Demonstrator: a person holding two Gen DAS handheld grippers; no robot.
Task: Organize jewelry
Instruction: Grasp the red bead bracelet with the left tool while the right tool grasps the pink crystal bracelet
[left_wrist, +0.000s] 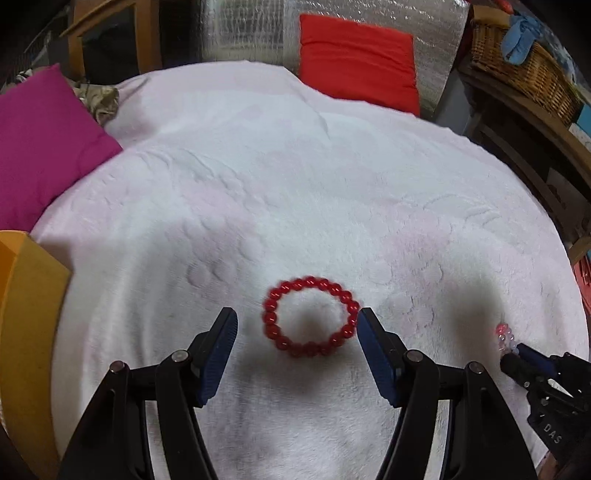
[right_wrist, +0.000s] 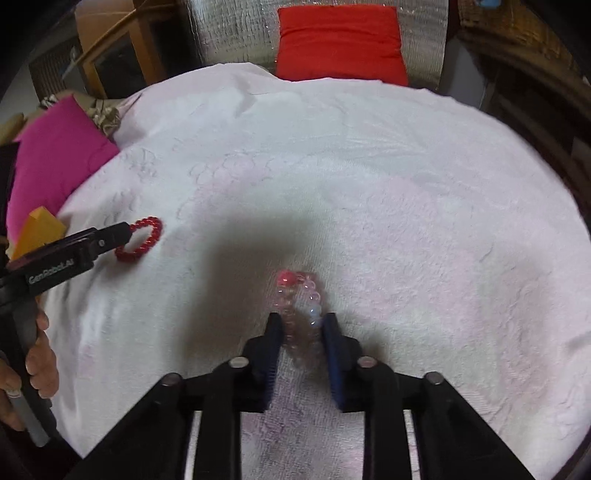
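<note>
Pickup step: your right gripper (right_wrist: 301, 319) clamps the pink bracelet (right_wrist: 299, 295); left gripper (left_wrist: 297, 321) stands apart, red bracelet (left_wrist: 310, 317) at twelve o'clock. Next: close, lift.

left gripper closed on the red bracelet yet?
No: the left gripper stands open, its pads either side of the red bracelet lying on the white blanket, not pressing on it.

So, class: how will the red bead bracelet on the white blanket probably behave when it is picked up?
The red bead bracelet is a ring of separate round beads, so it will probably sag rather than stay stiff. The beads look glossy, so they may slip between the left gripper pads. Lying flat on the soft white blanket, it seems unlikely to roll.
</note>
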